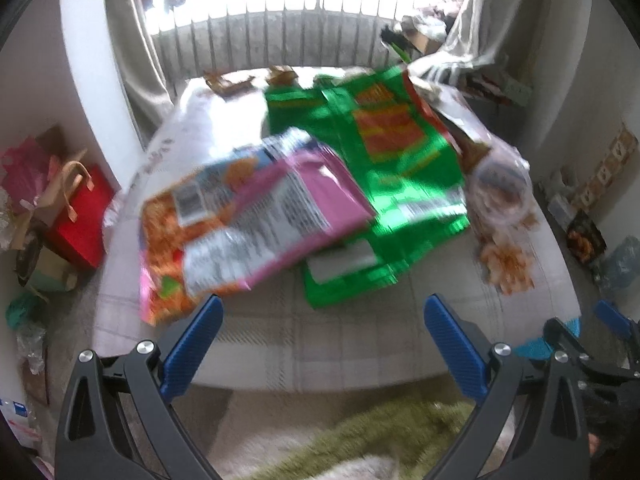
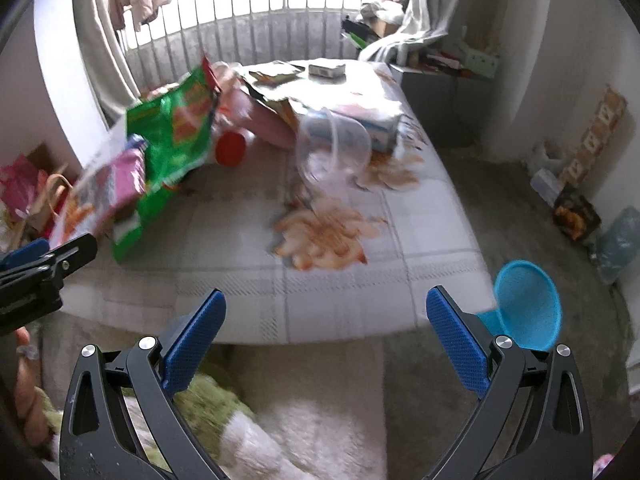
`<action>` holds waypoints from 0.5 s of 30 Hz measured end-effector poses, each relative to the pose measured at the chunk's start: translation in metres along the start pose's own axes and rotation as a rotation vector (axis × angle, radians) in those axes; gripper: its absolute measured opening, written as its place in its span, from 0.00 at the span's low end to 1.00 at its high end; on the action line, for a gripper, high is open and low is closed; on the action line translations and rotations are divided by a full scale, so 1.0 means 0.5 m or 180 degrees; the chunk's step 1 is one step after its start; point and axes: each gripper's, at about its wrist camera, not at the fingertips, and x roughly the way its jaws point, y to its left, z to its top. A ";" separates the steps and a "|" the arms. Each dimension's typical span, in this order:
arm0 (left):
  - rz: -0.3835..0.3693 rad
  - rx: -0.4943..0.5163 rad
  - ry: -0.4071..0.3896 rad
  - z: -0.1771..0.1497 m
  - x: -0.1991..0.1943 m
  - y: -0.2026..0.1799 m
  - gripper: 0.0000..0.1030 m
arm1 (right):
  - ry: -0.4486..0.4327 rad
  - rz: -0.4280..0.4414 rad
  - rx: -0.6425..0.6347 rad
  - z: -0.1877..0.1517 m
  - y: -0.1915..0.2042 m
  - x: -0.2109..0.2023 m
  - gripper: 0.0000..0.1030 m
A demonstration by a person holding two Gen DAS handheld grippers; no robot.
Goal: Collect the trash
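Note:
A low table with a checked cloth carries the trash. A pink and orange snack bag lies over a large green bag. A clear plastic cup lies on its side by spilled chips. A red lid sits behind the green bag. My left gripper is open, just short of the pink bag. My right gripper is open and empty at the table's front edge.
A blue funnel-shaped object sits at the table's front right corner. A red gift bag and clutter stand on the floor at left. A white box and papers lie at the back. A shaggy rug lies below.

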 end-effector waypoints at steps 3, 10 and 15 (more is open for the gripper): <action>-0.0036 -0.0014 -0.0084 0.016 0.000 0.015 0.96 | 0.0032 0.0030 0.0036 0.020 0.003 0.009 0.94; -0.0296 0.0136 -0.0339 0.034 0.003 0.021 0.96 | -0.0080 0.0414 0.0265 0.047 -0.017 0.031 0.94; -0.1005 0.0110 -0.0576 0.043 -0.013 0.014 0.96 | -0.0178 0.0595 0.0553 0.070 -0.051 0.041 0.94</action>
